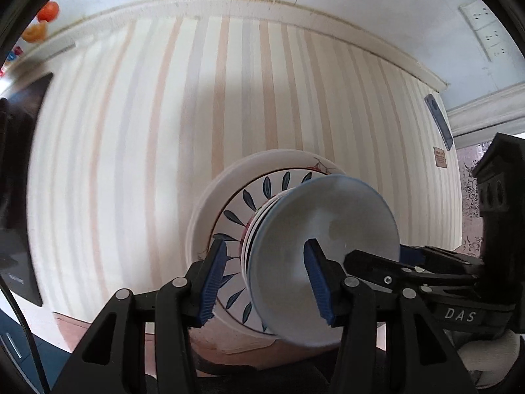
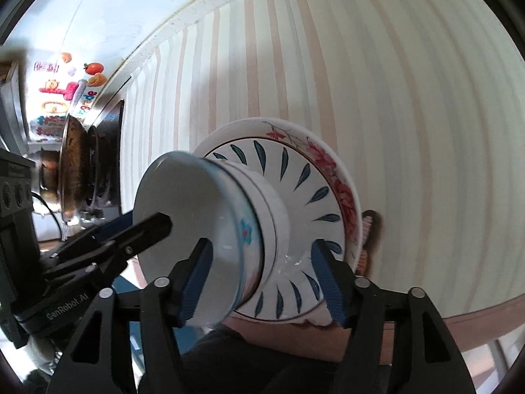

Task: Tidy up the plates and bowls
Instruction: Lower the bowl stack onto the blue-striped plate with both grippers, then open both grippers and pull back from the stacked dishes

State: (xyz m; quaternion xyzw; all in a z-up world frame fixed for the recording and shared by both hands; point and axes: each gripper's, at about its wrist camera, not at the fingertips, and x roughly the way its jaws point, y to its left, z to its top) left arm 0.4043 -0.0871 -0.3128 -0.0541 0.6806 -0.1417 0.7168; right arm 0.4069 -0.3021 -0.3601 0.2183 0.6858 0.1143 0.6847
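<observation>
A stack of crockery hangs sideways in front of the striped cloth. It is made of a white red-flowered plate [image 1: 201, 203] [image 2: 343, 177], a blue-leaf plate [image 1: 249, 197] [image 2: 295, 170], inner bowls [image 1: 259, 220] [image 2: 272, 203] and a pale blue top bowl [image 1: 328, 210] [image 2: 177, 190]. My left gripper [image 1: 264, 252] [image 2: 147, 226] clamps across it, one finger over the bowl's mouth and one at the plates. My right gripper [image 2: 262, 246] [image 1: 377, 256] holds it the same way from the opposite side. The bowl is blurred.
The striped tablecloth [image 1: 131, 164] [image 2: 410, 98] fills the background. A dark pan [image 2: 72, 164] and fruit stickers [image 2: 65, 92] sit at the left, and wall sockets [image 1: 485, 29] at the upper right. A pink brush [image 2: 369, 229] lies behind the plates. Dark clothing [image 2: 246, 354] is below.
</observation>
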